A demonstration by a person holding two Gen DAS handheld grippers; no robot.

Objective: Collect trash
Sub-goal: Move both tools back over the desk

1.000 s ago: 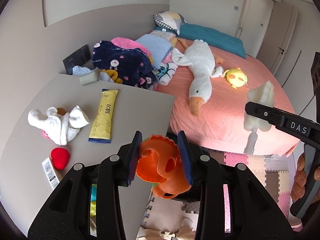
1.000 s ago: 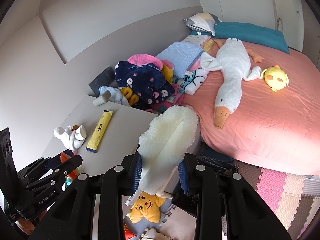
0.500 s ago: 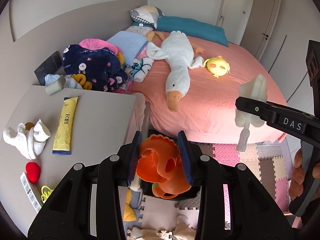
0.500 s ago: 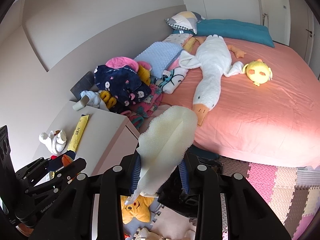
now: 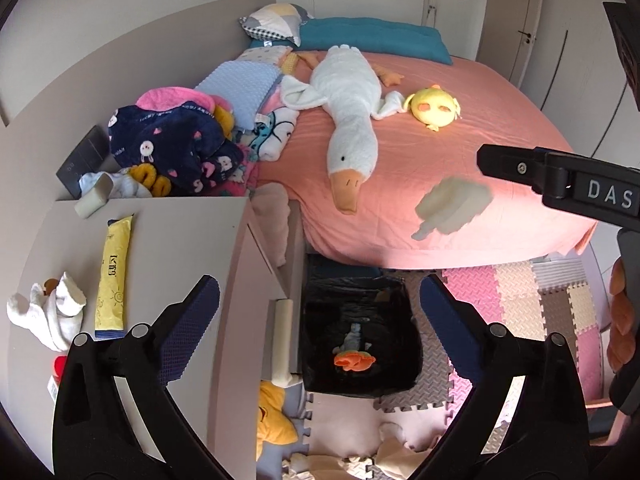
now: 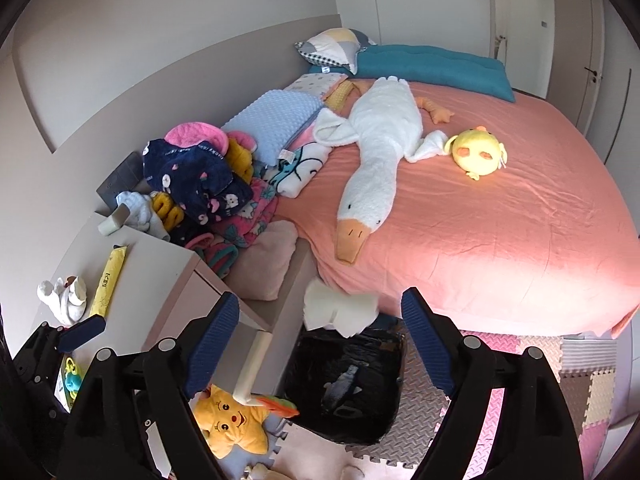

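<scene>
Both tongs are shown spread wide, with nothing between their ribbed blue pads. The left tongs (image 5: pixel 316 316) are held above 1 black bin (image 5: pixel 360 384), a square container lined with glossy black film that stands on the foam floor mat between the desk (image 5: pixel 172 224) and the bed (image 5: pixel 460 152). 1 orange plastic piece (image 5: pixel 354 361), lobed in outline, is seen against the bin's dark interior, beside 1 pale grey scrap (image 5: pixel 354 334); whether it rests on the bottom cannot be told.

The right tongs (image 6: pixel 320 336) are likewise parted. 1 white foam piece (image 6: pixel 340 312), soft, porous and irregular in shape, is seen free of both pads in mid-air, just above the bin's far rim (image 6: pixel 380 336); in the left wrist view the same foam (image 5: pixel 452 206) appears blurred below the right tongs' arm.

On the desk, 1 long yellow packet (image 5: pixel 114 276) lies flat near the left edge, with 1 bundle of white cloth (image 5: pixel 48 312) beside it and 1 small roll (image 5: pixel 94 200) at the far edge.

On the bed's pink sheet are 1 long white plush goose (image 5: pixel 352 120) with an orange bill and 1 round yellow plush chick (image 5: pixel 434 108). 1 yellow plush star (image 6: pixel 230 420) lies on the floor at the desk's near corner.
</scene>
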